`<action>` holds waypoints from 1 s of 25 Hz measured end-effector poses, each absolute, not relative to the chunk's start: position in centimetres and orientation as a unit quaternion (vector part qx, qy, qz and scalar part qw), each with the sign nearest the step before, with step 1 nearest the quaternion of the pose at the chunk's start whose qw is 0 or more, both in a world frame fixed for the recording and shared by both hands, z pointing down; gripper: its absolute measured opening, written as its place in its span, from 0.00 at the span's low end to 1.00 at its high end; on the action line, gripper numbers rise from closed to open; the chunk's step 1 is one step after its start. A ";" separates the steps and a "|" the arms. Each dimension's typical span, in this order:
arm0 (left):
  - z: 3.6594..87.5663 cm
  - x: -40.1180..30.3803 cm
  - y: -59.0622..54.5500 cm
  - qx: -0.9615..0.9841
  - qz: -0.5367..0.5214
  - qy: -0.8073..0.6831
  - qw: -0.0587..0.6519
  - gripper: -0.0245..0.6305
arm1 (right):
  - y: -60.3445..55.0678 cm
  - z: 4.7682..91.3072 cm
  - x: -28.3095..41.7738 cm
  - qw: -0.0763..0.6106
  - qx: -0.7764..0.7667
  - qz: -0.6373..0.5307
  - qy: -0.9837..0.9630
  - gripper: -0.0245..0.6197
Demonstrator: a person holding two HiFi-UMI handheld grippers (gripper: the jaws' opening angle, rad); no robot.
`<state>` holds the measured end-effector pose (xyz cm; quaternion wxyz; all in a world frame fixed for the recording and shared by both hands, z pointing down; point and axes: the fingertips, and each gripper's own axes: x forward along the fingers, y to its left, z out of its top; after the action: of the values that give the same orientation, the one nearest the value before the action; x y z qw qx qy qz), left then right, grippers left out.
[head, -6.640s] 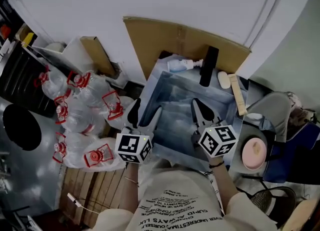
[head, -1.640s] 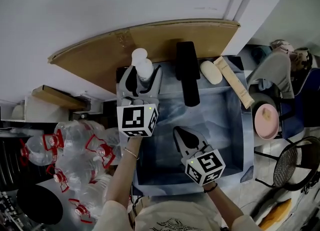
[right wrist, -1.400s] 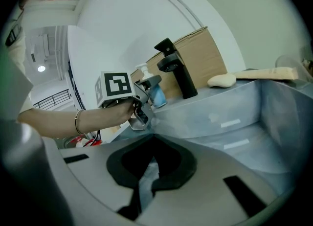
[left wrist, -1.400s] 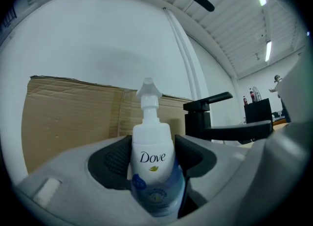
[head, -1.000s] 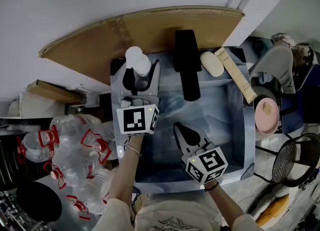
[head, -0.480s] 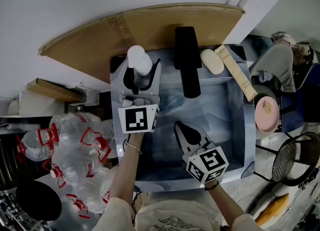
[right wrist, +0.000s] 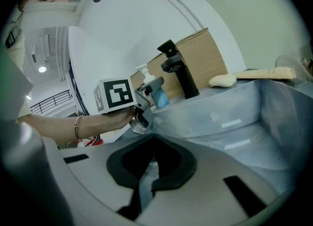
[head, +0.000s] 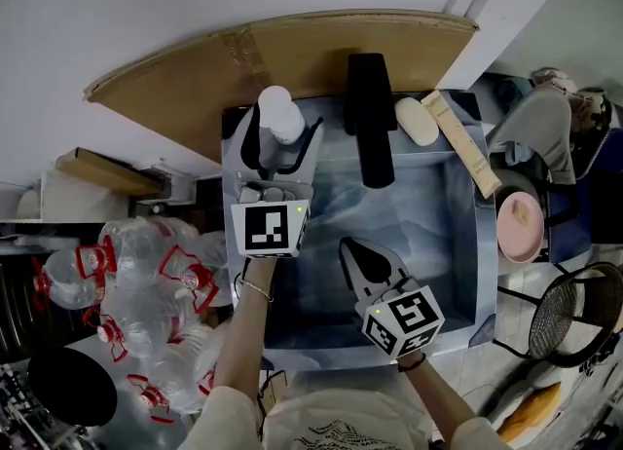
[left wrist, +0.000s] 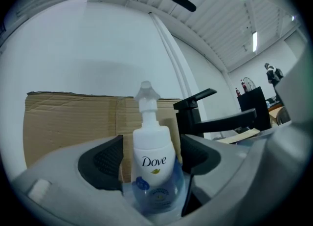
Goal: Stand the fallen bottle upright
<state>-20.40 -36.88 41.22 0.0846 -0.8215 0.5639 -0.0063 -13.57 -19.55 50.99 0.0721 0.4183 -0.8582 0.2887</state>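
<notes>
Sink ledge (head: 329, 125) | bottle (left wrist: 152, 169) vertical, pump up | left gripper (head: 282, 141) opening around it

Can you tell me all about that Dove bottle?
The Dove bottle stands upright on the sink ledge, beside the black tap, cardboard behind it. It looks plastic: white pump, white top with dark letters, clear bluish bottom with a blue label. The jaws of the left gripper are opening either side of it, small gaps showing, so they don't press it.
</notes>
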 end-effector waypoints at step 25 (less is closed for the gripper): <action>39.4 -20.1 -28.4 -0.814 -0.060 0.577 0.026 0.21 | -19.3 42.5 -10.3 0.043 0.432 0.204 -0.877 0.05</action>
<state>-20.15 -28.44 39.36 0.0261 -0.8143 0.5767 -0.0602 -10.27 -19.31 42.49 0.0432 0.4324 -0.8773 0.2037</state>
